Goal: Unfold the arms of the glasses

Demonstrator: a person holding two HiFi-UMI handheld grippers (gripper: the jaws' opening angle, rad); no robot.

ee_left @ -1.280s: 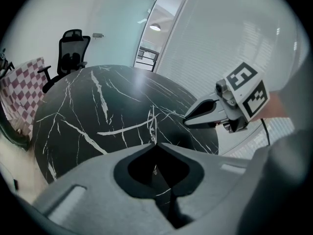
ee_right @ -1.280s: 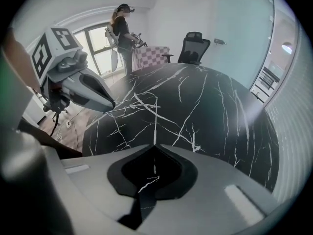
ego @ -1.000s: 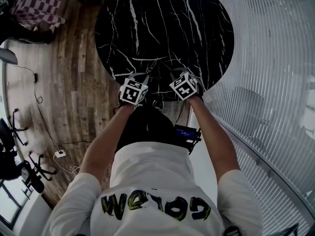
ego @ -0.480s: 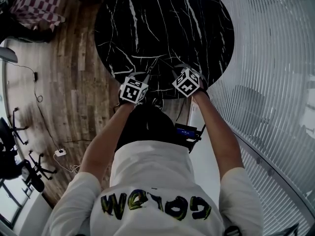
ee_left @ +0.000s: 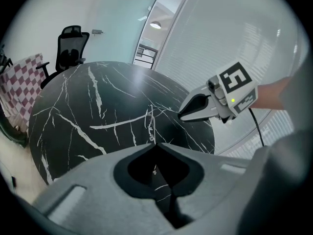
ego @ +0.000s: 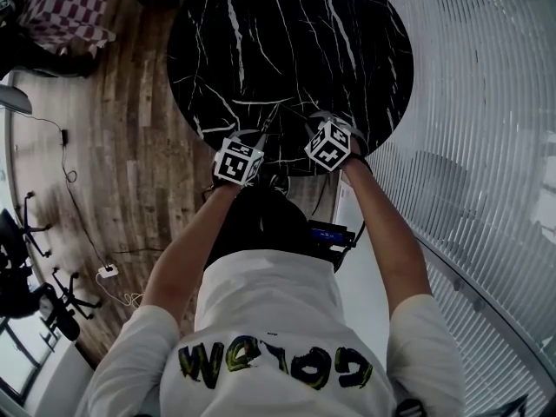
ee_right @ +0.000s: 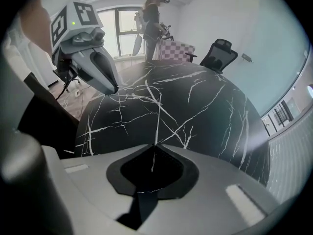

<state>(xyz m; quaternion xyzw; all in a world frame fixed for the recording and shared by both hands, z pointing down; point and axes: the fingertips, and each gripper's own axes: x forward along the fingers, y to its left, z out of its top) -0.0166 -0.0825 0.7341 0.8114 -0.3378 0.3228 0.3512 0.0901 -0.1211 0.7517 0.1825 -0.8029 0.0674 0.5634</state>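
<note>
The room has a wood-plank floor and a curved wall of ribbed glass along one side. A round table of black marble with white veins stands between them. A black office chair and a seat draped in checked cloth stand at the table's far side. A person stands there by a window. A power strip with its cable lies on the floor.

Both grippers point down at the table's near edge, close together.

Left gripper: the jaw tips meet. It cannot be told whether they pinch anything.

Right gripper: the jaws are opening, with only a narrow slit at the tips. A thin pale strand runs from the tips across the marble, towards the left gripper's tip.

The glasses cannot be picked out with certainty. The strand and the fine lines near the two tips may be their wire frame or marble veins. In the head view the grippers and the wearer's head cover that part of the table.
</note>
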